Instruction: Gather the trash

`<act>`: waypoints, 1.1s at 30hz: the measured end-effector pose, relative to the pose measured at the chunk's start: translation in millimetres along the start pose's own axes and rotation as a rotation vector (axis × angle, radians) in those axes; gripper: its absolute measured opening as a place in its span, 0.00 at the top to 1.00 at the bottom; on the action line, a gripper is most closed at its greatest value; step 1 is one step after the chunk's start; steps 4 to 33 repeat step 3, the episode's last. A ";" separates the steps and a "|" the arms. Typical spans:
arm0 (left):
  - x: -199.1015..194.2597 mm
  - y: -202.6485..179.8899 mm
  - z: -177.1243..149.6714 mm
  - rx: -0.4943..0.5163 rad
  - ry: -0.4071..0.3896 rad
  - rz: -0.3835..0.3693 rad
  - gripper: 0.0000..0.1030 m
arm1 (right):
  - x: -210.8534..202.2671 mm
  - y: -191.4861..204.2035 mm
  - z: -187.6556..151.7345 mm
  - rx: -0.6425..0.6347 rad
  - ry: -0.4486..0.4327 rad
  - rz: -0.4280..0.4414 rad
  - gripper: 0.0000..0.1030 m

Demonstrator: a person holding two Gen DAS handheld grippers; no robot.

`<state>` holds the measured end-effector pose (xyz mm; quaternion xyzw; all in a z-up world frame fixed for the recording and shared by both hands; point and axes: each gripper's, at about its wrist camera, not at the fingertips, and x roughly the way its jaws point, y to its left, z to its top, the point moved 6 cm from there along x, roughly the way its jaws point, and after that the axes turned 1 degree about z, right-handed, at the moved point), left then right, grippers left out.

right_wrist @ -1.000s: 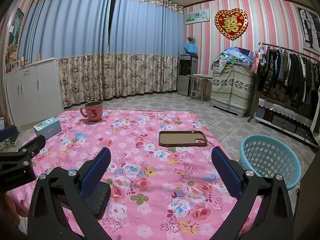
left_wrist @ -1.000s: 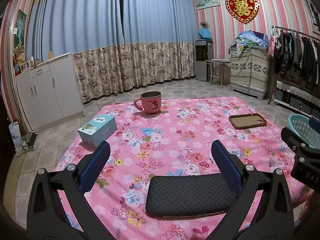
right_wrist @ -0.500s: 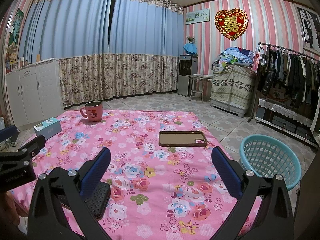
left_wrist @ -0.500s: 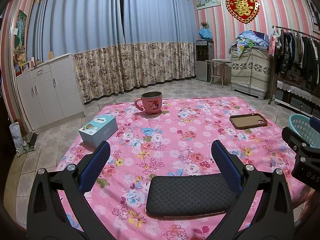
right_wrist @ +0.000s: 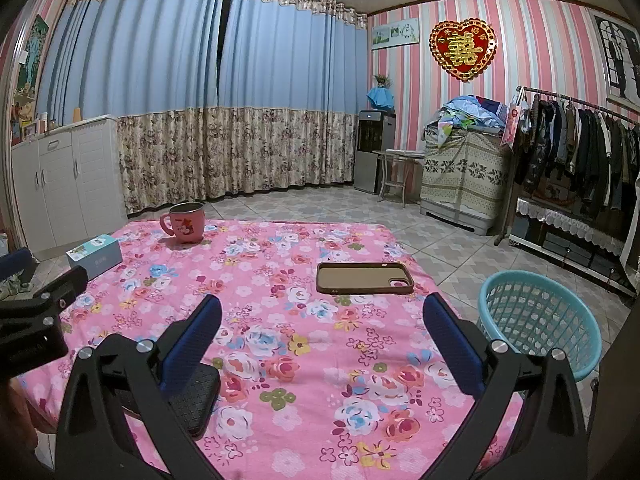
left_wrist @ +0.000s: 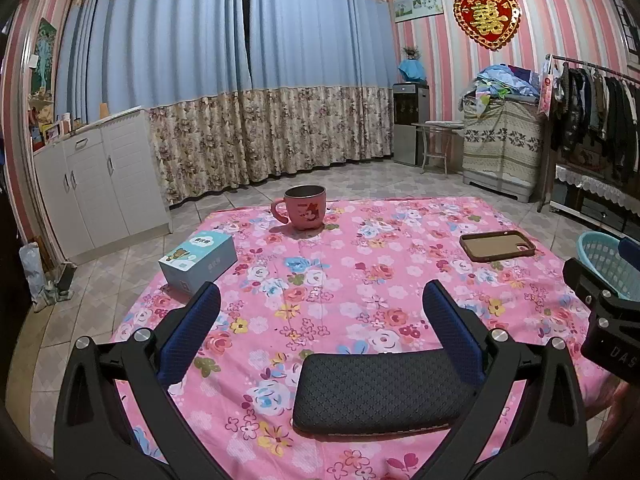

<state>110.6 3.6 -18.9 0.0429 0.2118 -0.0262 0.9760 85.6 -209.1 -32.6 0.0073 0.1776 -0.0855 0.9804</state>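
Note:
A table with a pink floral cloth [left_wrist: 340,280] carries a pink mug [left_wrist: 305,212], a small blue box [left_wrist: 197,258], a brown phone case [left_wrist: 497,245] and a black textured pad [left_wrist: 380,390]. My left gripper [left_wrist: 322,308] is open and empty above the near edge, with the pad just below it. My right gripper [right_wrist: 322,320] is open and empty, with the phone case [right_wrist: 364,278] ahead of it. A light blue basket [right_wrist: 538,324] stands on the floor at the table's right side.
White cabinets [left_wrist: 96,184] stand at the left. Curtains [left_wrist: 260,120] hang behind the table. A clothes rack [right_wrist: 572,168] and a covered chest [right_wrist: 464,176] are at the right. The other gripper shows at the right edge in the left wrist view [left_wrist: 608,320].

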 end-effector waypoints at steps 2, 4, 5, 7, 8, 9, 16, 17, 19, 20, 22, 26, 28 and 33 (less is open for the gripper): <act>0.7 1.9 0.9 0.000 0.002 -0.004 0.05 | -0.2 0.1 0.2 -0.001 -0.001 0.000 0.04; 0.8 3.3 1.7 0.000 0.001 -0.003 0.05 | -0.1 0.2 0.3 0.000 -0.001 -0.001 0.04; 0.8 3.3 1.7 0.000 0.001 -0.003 0.05 | -0.1 0.2 0.3 0.000 -0.001 -0.001 0.04; 0.8 3.3 1.7 0.000 0.001 -0.003 0.05 | -0.1 0.2 0.3 0.000 -0.001 -0.001 0.04; 0.8 3.3 1.7 0.000 0.001 -0.003 0.05 | -0.1 0.2 0.3 0.000 -0.001 -0.001 0.04; 0.8 3.3 1.7 0.000 0.001 -0.003 0.05 | -0.1 0.2 0.3 0.000 -0.001 -0.001 0.04; 0.8 3.3 1.7 0.000 0.001 -0.003 0.05 | -0.1 0.2 0.3 0.000 -0.001 -0.001 0.04; 0.8 3.3 1.7 0.000 0.001 -0.003 0.05 | -0.1 0.2 0.3 0.000 -0.001 -0.001 0.04; 0.8 3.3 1.7 0.000 0.001 -0.003 0.05 | -0.1 0.2 0.3 0.000 -0.001 -0.001 0.04; 0.8 3.3 1.7 0.000 0.001 -0.003 0.05 | -0.1 0.2 0.3 0.000 -0.001 -0.001 0.04; 0.8 3.3 1.7 0.000 0.001 -0.003 0.05 | -0.1 0.2 0.3 0.000 -0.001 -0.001 0.04; 0.8 3.3 1.7 0.000 0.001 -0.003 0.05 | -0.1 0.2 0.3 0.000 -0.001 -0.001 0.04; 0.8 3.3 1.7 0.000 0.001 -0.003 0.05 | -0.1 0.2 0.3 0.000 -0.001 -0.001 0.04; 0.8 3.3 1.7 0.000 0.001 -0.003 0.05 | -0.1 0.2 0.3 0.000 -0.001 -0.001 0.04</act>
